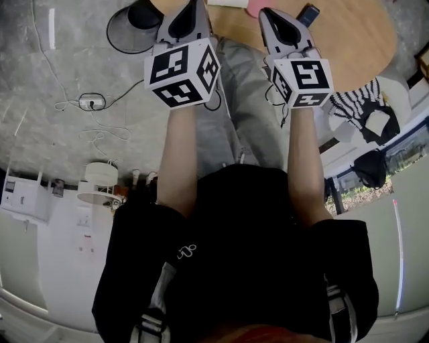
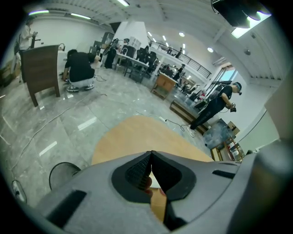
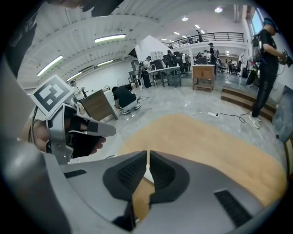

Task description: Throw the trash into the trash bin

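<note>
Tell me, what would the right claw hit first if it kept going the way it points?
Probably the wooden table: the right claw points down at its top, though depth is hard to judge.

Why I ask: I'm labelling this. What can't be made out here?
Head view: the top edge cuts off a pale pink thing on the table.
Left gripper view: the shut left gripper hides the near table; pinkish bits behind its tips are too small to name.
Right gripper view: the shut right gripper hides the near table.
Head view: whether the dark round thing on the floor is the bin: unclear.
</note>
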`<state>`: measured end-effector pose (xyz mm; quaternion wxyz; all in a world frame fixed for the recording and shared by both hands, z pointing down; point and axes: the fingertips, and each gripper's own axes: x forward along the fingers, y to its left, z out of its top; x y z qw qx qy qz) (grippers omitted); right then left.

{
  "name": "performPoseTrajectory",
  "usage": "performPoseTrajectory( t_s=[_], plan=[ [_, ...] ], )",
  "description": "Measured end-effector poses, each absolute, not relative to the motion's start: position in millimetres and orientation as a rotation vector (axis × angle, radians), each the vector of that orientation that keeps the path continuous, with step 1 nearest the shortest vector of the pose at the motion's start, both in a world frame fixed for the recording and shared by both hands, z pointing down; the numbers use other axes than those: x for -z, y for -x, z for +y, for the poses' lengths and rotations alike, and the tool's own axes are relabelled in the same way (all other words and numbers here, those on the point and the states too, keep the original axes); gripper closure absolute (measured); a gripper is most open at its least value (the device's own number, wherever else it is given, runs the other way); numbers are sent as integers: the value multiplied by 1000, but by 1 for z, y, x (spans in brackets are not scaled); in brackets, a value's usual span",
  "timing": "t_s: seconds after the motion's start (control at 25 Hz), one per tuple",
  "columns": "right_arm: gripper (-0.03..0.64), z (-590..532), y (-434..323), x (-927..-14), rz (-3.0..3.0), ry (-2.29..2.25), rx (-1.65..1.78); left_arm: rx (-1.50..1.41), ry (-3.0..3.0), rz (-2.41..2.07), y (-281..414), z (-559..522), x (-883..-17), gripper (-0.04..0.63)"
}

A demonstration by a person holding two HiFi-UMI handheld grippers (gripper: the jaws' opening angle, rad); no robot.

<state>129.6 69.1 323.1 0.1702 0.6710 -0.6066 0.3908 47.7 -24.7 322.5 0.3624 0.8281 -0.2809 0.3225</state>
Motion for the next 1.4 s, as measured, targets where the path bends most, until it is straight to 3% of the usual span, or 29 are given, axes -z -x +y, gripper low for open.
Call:
performPoseTrajectory(
  t_s=[0.28,0.4,0.92,1.4],
  plan=[
    [593,75,-107,-380,-1723,-1717,-1064,-889,-2092,-708,-30,-8,-360,588],
    [483,71,-97,-400,-1739,-1602,-1000,-921,-2089,-696,-23,-4,-369,588],
    [465,67,-81,-469,-1640,-1187,-560,-1002,-2062,-686,14,-2,-402,588],
    [480,53,-81,-472,-1633,-1204,-570,-958,-2013,-753,44,-3,-406,588]
  ],
)
